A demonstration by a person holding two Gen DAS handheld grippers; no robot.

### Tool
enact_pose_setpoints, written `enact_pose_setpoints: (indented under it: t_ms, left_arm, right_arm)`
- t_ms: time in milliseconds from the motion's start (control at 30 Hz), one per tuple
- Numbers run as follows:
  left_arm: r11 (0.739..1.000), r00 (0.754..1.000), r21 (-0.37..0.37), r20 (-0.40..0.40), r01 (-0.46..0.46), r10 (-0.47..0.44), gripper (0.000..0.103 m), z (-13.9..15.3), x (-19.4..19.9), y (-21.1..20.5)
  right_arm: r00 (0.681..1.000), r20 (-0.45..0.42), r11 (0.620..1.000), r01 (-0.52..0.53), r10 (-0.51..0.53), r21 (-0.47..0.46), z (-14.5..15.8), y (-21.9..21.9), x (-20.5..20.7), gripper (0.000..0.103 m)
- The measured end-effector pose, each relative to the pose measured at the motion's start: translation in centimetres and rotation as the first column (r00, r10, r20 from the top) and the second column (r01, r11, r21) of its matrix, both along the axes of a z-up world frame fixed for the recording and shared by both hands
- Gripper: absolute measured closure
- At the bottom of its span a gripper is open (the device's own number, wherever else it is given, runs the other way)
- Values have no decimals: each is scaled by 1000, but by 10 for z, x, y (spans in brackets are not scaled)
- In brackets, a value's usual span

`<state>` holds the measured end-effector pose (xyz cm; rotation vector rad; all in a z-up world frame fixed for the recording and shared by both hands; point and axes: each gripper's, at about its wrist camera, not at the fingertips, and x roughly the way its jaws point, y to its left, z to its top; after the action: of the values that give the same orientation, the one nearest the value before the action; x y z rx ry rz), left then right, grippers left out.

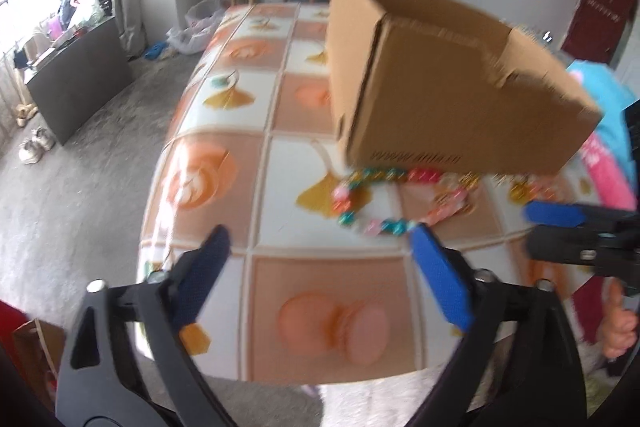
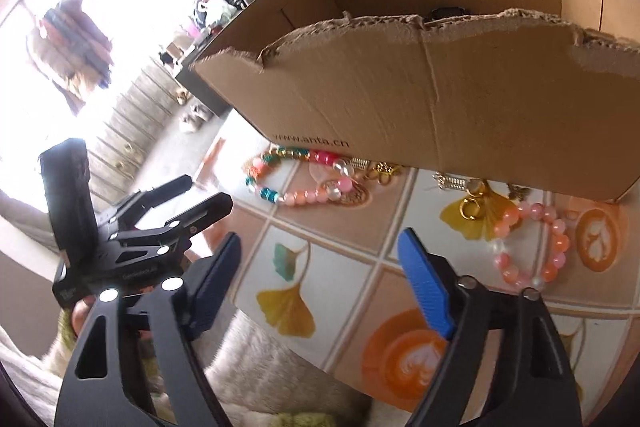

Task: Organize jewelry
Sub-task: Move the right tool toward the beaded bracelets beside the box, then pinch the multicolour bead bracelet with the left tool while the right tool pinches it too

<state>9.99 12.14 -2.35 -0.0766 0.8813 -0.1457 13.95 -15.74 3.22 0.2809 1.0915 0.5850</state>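
A brown corrugated cardboard box with a torn, ragged near rim stands on the glossy tablecloth printed with ginkgo leaves and latte cups. Along its near base lie a multicoloured glass-bead necklace, gold-coloured chains and a round bracelet of smooth pink-orange beads to the right. Something dark sits inside the box, perhaps a watch. The left gripper and right gripper both hover near the table's front edge, blue-padded fingers spread wide, holding nothing.
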Motion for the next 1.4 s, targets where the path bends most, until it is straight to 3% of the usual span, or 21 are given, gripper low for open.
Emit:
enact_pose_setpoints:
  t_ms: [200,400,867,1100,1400]
  left_arm:
    - [1000,1000,-18,-18,19,-19,49,-4,21,-7]
    - [1000,997,-12,-67,24,-25,64,-14,35,-8]
    - [998,996,31,-76,49,-47,74,-15,39,-16]
    - [995,997,87,-65,57,-52,93,-16,38,-28]
    - [993,991,49,-91,105,-100,94,-15,23,-34]
  right_arm:
    - [997,-57,997,52,-48,62,-4,0,12,49]
    - [995,-76,996,73,-69,47,-12,12,20,60]
    - [996,-6,991,94,-95,-96,-17,35,32,79]
    - [997,2,990,79,-79,-114,-12,43,33,94]
    - [997,-35,992,62,-66,-107,-9,35,15,95]
